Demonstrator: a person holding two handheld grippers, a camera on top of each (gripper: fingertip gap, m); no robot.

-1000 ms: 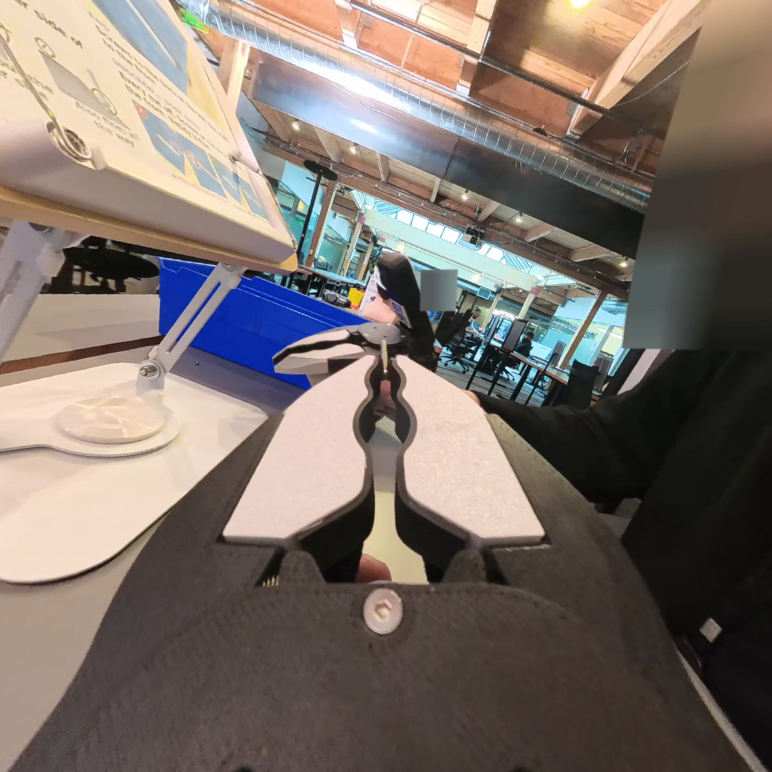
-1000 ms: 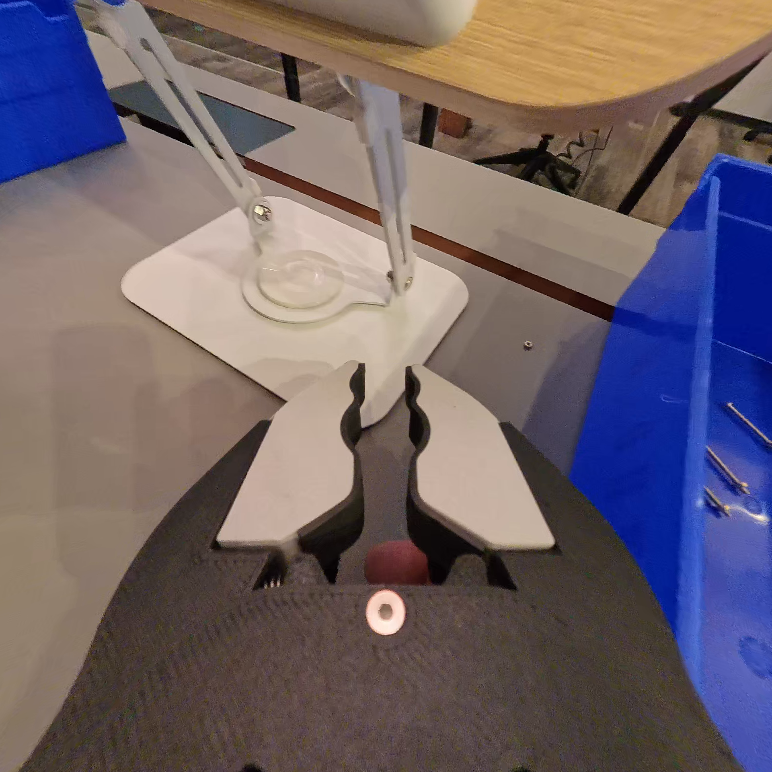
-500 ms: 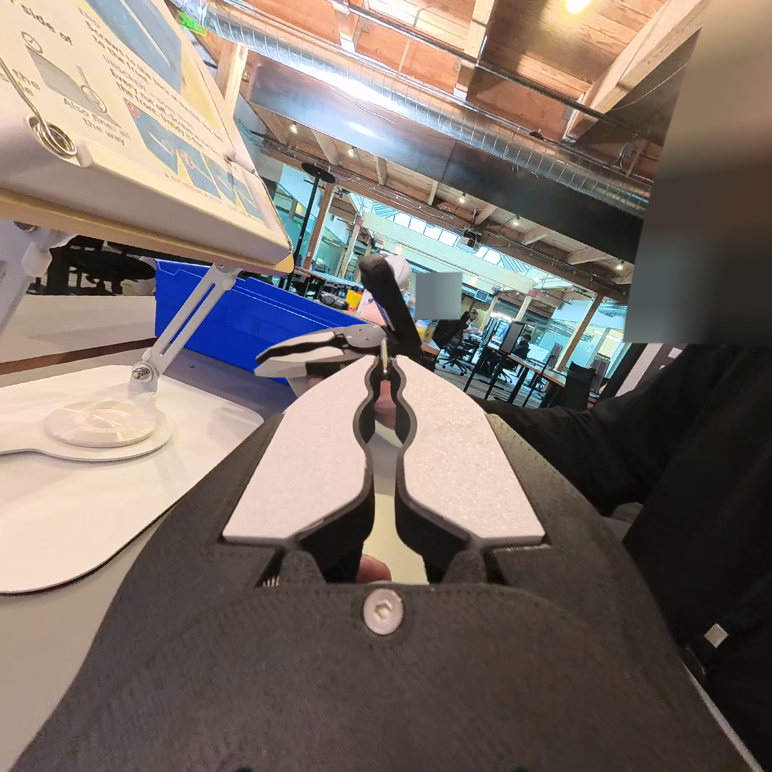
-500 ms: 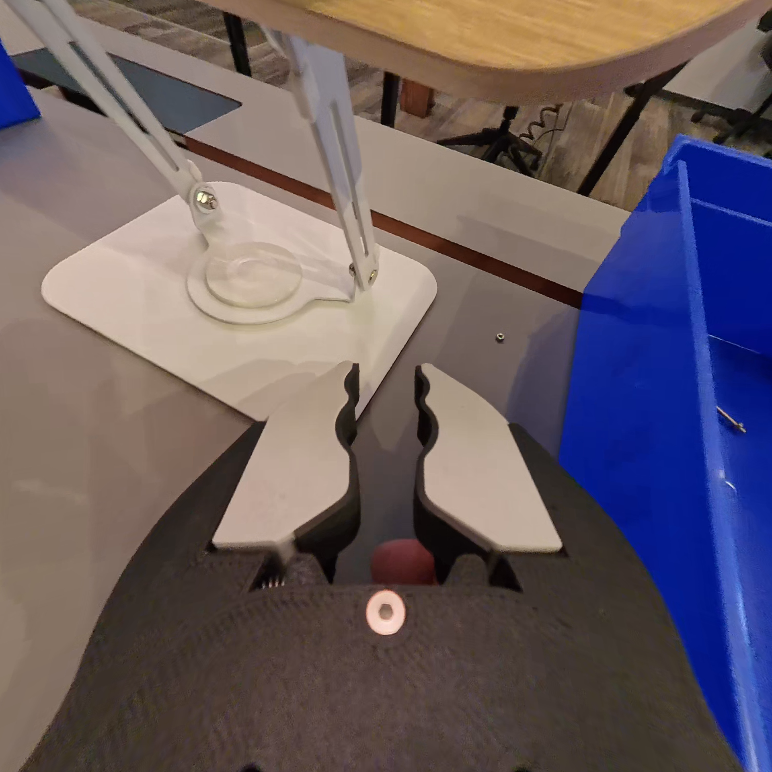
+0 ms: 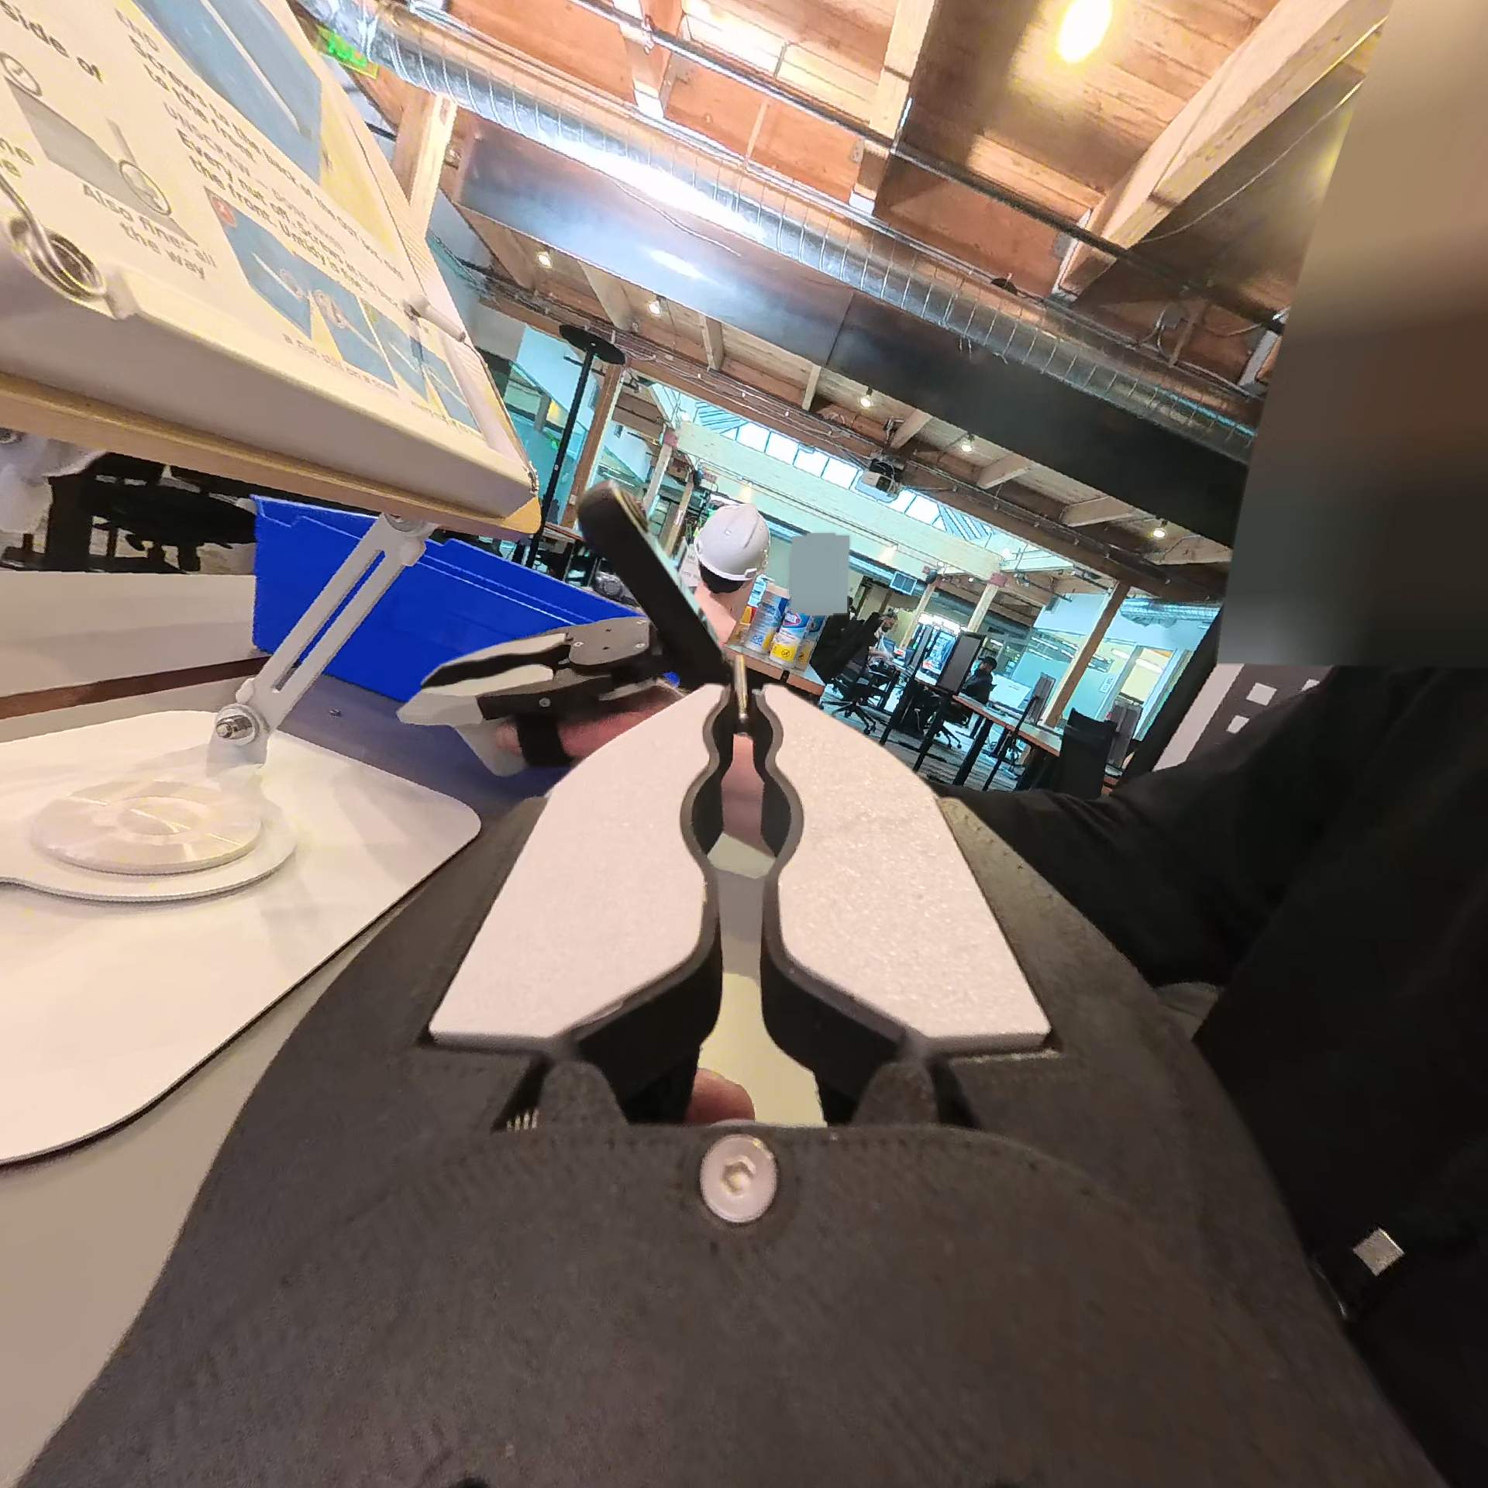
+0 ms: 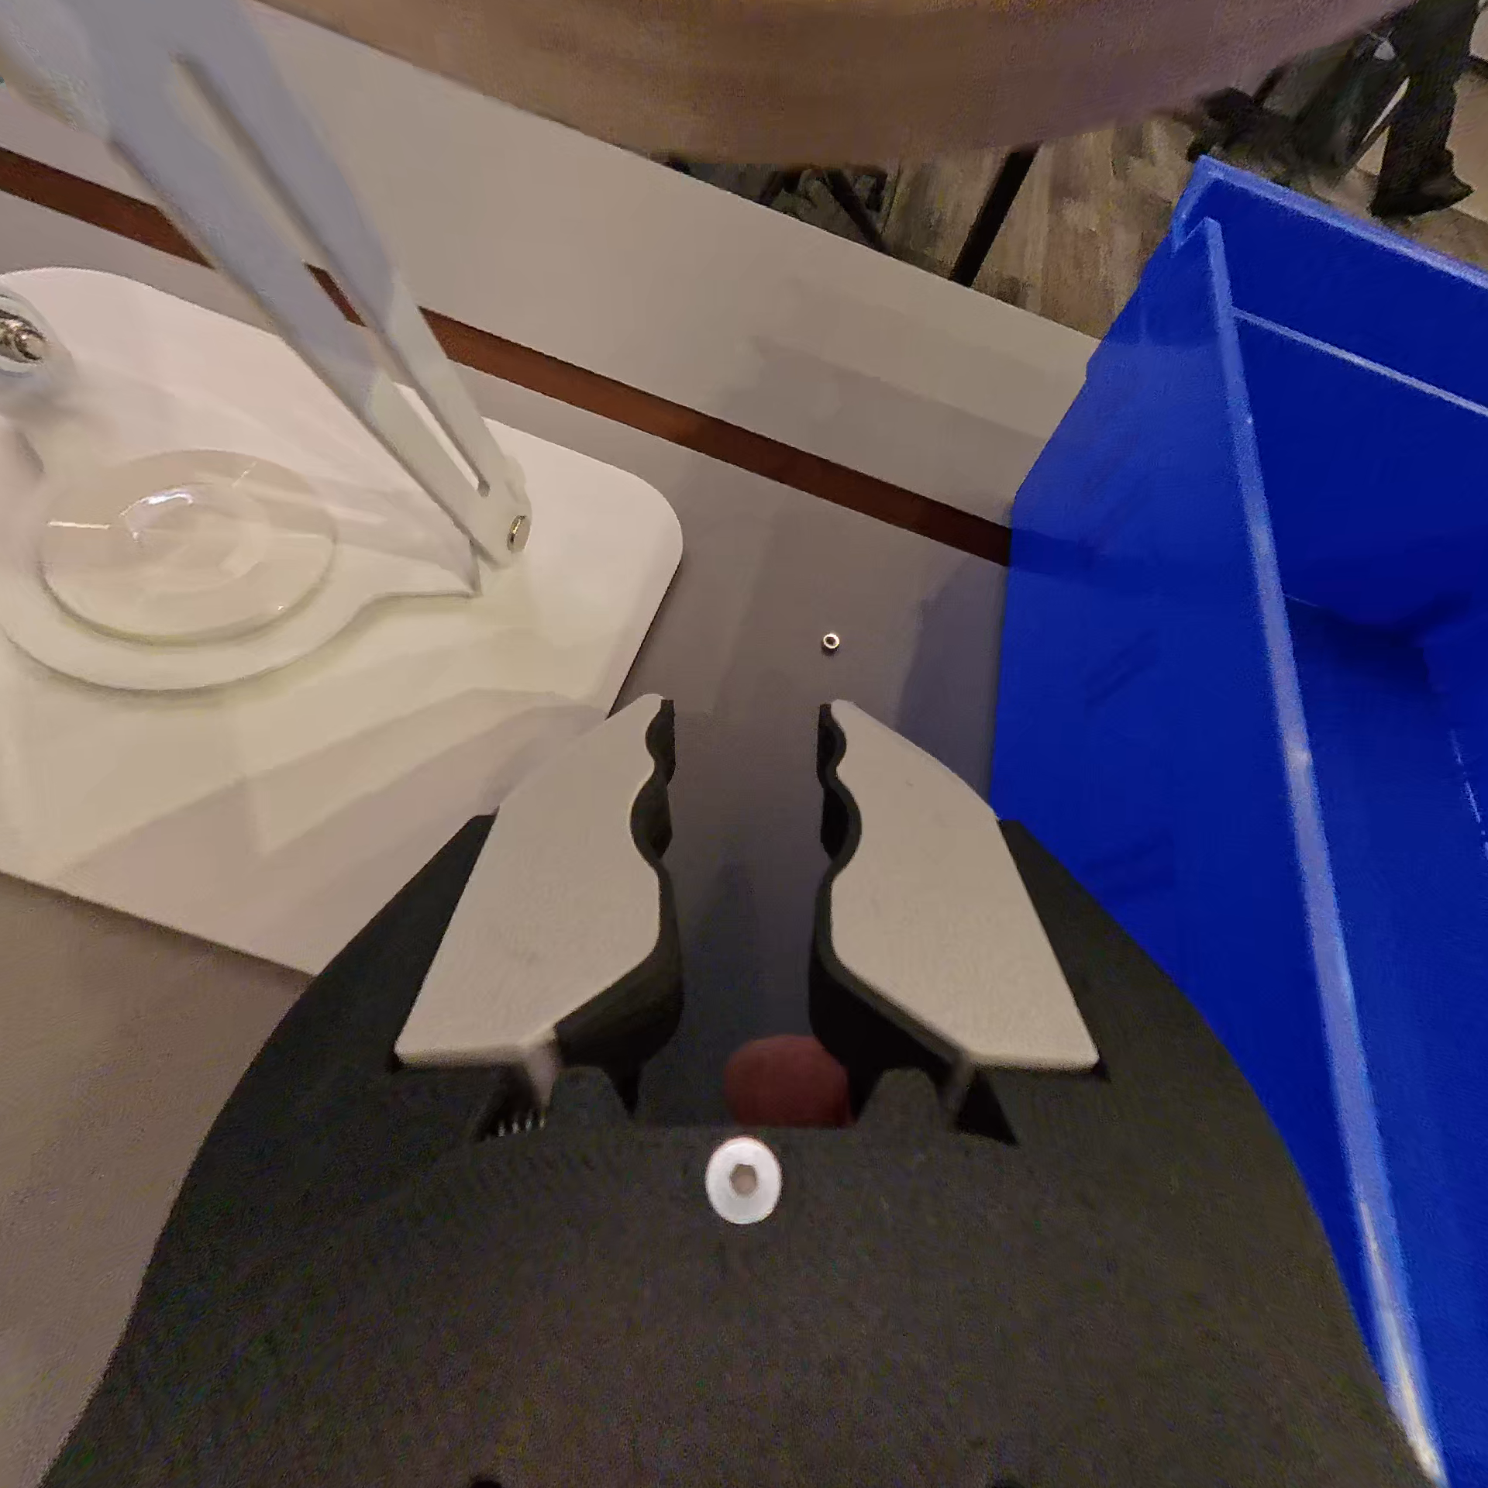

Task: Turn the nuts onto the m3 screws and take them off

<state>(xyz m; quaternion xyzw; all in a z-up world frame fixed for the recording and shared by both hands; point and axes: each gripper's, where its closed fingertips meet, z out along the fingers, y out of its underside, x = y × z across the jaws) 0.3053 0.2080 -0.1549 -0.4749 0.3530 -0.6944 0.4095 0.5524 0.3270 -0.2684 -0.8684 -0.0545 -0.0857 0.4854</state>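
Note:
My left gripper (image 5: 742,699) is shut on a thin metal m3 screw (image 5: 741,688) that stands up between its tips, tilted up off the table. My right gripper (image 6: 742,713) is open and empty, pointing down at the grey table. A small silver nut (image 6: 830,641) lies on the table just ahead of its tips, slightly to the right. In the left wrist view the right gripper (image 5: 515,680) shows farther off, held in a hand, low beside the blue bin (image 5: 419,604).
A white stand base plate (image 6: 241,757) with a clear disc and white arms lies left of the nut. A blue bin (image 6: 1208,725) stands close on the right. An instruction board (image 5: 201,241) hangs overhead on the stand. A person in black sits at right.
My right gripper has moved forward and right toward the nut and opened wider. My left gripper has kept hold of the screw and barely moved.

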